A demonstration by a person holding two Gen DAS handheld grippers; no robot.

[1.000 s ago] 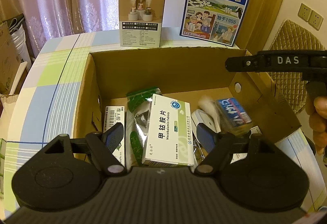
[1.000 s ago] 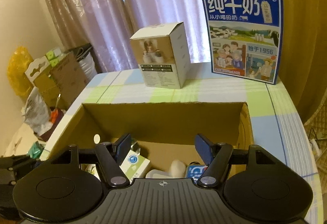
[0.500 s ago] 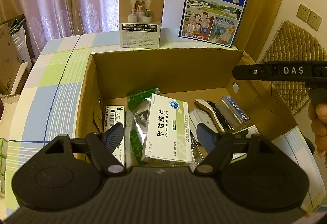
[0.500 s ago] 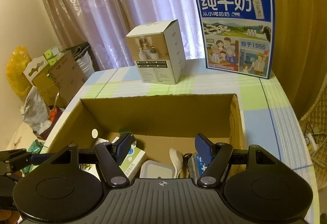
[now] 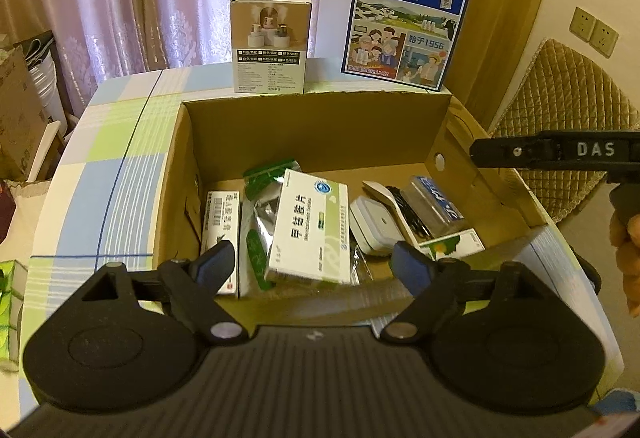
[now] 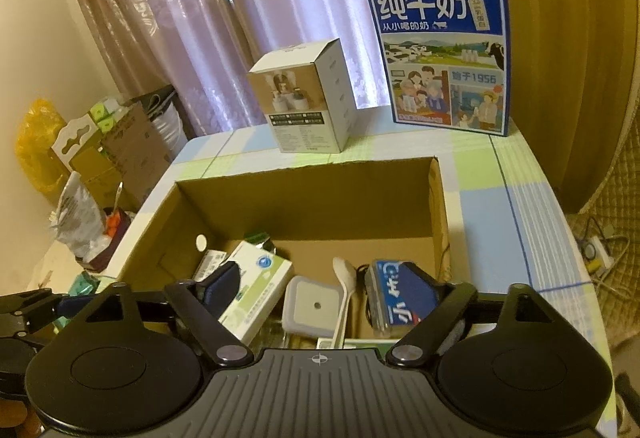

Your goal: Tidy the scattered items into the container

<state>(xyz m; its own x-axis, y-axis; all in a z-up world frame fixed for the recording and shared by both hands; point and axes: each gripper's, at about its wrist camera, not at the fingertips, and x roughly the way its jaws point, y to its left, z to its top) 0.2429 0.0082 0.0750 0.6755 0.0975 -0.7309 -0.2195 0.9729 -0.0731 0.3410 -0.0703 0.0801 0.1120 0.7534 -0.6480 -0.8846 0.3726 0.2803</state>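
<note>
Corrugated cardboard box (image 5: pixel 312 142) holds glossy rectangular medicine carton (image 5: pixel 310 228), smooth white spoon (image 6: pixel 344 290).

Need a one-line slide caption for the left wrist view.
Left tool, jaws opening and empty, above a cardboard box holding medicine boxes, a spoon and packets.

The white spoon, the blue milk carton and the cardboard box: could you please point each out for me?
white spoon (image 6: pixel 345 272), right wrist view, on its bowl.
blue milk carton (image 5: pixel 404 18), left wrist view, on its printed front face.
cardboard box (image 5: pixel 316 136), left wrist view, on its inner back wall.
</note>
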